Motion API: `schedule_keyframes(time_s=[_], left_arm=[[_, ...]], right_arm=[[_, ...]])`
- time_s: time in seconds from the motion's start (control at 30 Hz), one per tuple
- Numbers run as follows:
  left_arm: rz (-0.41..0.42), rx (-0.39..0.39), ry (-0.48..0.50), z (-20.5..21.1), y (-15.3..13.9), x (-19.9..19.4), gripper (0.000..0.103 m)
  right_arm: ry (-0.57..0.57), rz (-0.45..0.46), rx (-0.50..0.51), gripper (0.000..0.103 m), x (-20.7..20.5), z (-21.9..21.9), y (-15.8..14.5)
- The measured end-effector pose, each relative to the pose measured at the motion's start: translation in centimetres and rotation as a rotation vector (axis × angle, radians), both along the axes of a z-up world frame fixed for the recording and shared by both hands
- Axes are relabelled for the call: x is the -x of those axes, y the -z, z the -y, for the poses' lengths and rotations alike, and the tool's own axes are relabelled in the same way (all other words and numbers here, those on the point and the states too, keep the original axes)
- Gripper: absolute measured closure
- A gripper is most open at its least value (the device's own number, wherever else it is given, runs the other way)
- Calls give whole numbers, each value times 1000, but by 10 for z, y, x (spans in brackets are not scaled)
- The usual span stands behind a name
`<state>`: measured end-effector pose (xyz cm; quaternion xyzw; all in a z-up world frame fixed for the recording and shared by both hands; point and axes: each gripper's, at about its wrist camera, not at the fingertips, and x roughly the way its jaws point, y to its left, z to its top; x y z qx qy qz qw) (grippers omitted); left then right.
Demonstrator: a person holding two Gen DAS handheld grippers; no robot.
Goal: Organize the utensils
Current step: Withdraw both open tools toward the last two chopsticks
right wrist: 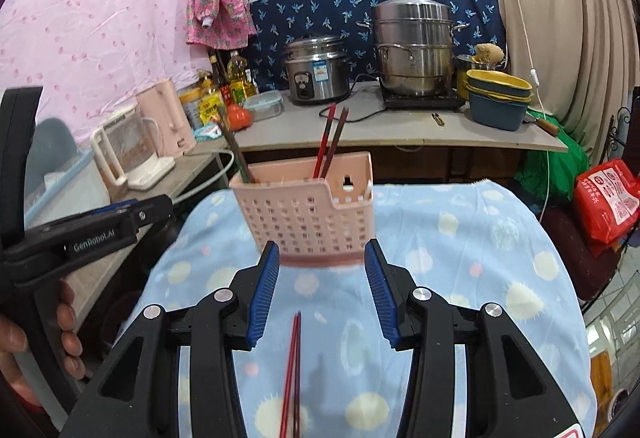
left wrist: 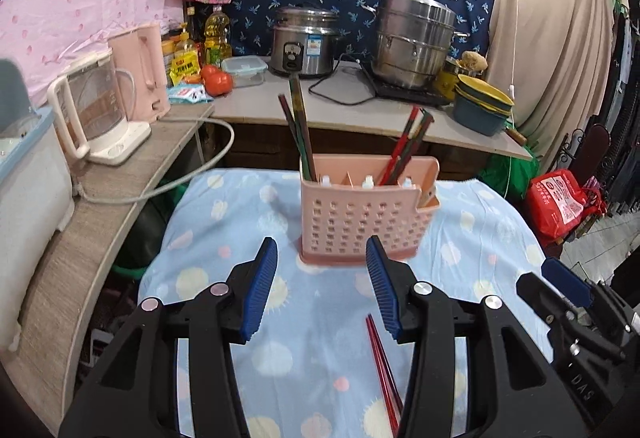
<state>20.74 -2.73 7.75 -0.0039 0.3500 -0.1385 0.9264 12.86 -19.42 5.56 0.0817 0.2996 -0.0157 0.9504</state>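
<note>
Both grippers, left [left wrist: 322, 266] and right [right wrist: 322, 266], hovering with jaws released, empty, near holder [left wrist: 360, 213]. Holder standing mid-surface [left wrist: 480, 238], chopsticks already sorted into compartments. Last red pair [right wrist: 292, 370] lying near, between right jaws, likely next pickup.

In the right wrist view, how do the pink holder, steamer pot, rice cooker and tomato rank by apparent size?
Largest to smallest as they appear:
pink holder, nearest the camera
steamer pot
rice cooker
tomato

Both wrist views near, facing caddy [left wrist: 362, 215]
</note>
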Motion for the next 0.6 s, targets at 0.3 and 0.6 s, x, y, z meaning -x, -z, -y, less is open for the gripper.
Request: schedule_keyframes(time_s=[0.3,0.6], left_arm=[[-100,-46,5,-1,62,55,59],[-235,-67,2,-7,125,92,59]], right_arm=[[-13,-165,43,59,59,-16,72],[-33,-316,12,59,93,-29,135]])
